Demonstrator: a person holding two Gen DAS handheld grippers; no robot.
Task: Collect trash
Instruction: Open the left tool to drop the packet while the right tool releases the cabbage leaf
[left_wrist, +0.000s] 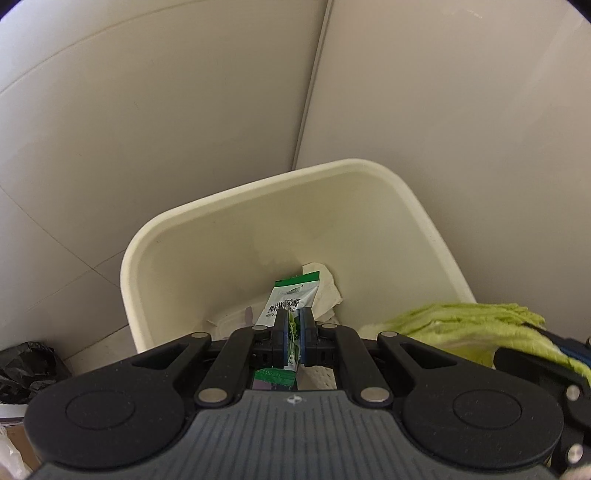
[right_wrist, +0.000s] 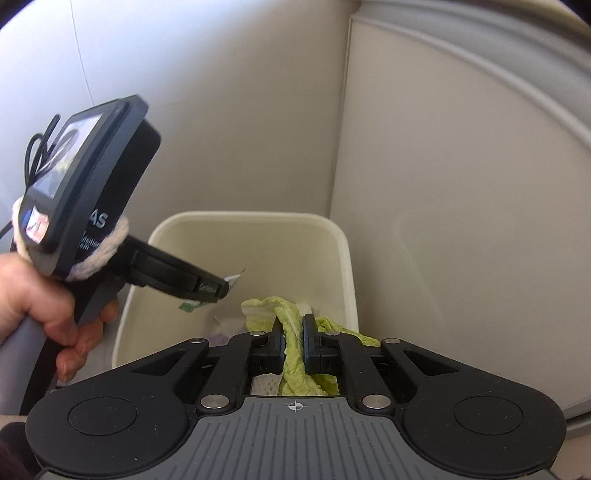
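Over the cream trash bin (left_wrist: 236, 221), the left gripper (left_wrist: 294, 332) pinches a light, crinkly green-and-white snack wrapper (left_wrist: 290, 301); the right gripper (right_wrist: 293, 341) clamps a limp cabbage leaf (right_wrist: 291, 354) by its firmer rib.

We see the left gripper (left_wrist: 293, 334) pinching a green-and-white packet (left_wrist: 286, 301) over the cream bin (left_wrist: 184, 229), with a cabbage leaf (left_wrist: 461, 321) at right.
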